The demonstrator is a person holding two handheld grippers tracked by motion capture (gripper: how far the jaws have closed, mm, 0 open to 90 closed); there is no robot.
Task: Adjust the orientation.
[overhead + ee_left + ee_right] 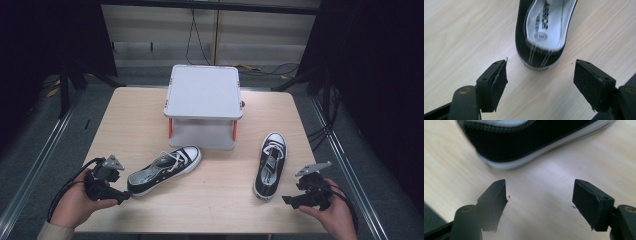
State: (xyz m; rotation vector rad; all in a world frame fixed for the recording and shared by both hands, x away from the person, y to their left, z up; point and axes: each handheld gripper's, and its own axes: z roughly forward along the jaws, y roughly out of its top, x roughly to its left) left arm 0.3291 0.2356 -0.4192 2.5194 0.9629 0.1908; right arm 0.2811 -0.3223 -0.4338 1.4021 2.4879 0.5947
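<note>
Two black-and-white sneakers lie on the wooden table (215, 200). The left sneaker (164, 170) points toward the back right, its heel near my left gripper (123, 197). In the left gripper view that heel (541, 50) sits just beyond the open jaws (540, 82), not touching them. The right sneaker (270, 165) points away from me. My right gripper (288, 200) is open just right of its heel. In the right gripper view the heel's side (524, 142) lies beyond the open jaws (540, 200), which hold nothing.
A white two-level stand (203, 92) with orange posts sits at the back middle of the table. Cables run along the floor behind it. Metal frame rails (35, 165) flank the table on both sides.
</note>
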